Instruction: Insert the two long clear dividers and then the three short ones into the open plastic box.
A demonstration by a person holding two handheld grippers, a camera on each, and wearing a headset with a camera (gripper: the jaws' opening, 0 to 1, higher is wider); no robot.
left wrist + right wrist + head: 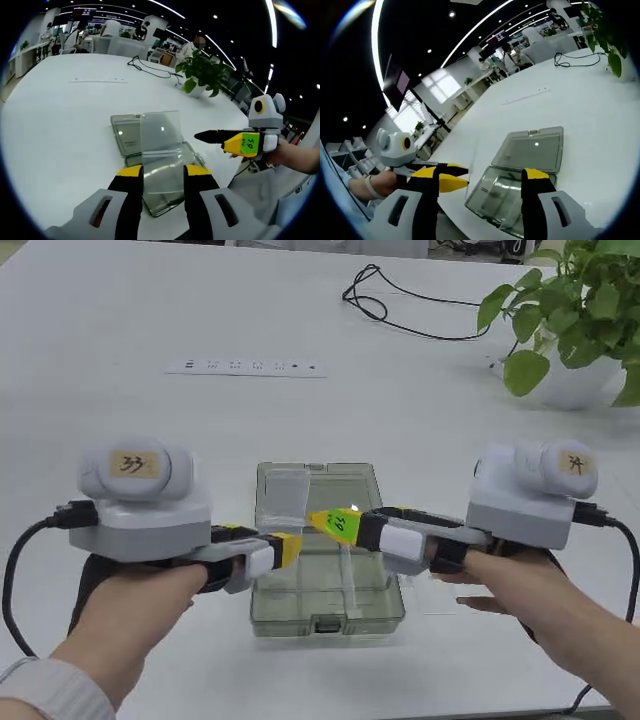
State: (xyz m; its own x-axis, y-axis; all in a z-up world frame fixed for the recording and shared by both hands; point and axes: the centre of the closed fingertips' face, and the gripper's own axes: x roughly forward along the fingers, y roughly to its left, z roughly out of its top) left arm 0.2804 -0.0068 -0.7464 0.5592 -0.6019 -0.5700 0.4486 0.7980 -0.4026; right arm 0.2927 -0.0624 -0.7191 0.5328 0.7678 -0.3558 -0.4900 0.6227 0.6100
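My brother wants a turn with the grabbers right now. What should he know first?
Left gripper: fingers look closed on a clear divider, held upright over the open plastic box.
Right gripper: open, holding nothing, over the box.
Done: a standing divider seems to be in the box's right part.
Left: seat the held divider, then the rest. I cannot tell where the other dividers lie.

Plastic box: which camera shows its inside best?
Head view: it looks down into the plastic box, one divider standing inside. In the left gripper view a held divider covers much of it; the right gripper view sees it obliquely between the right claw's tips.
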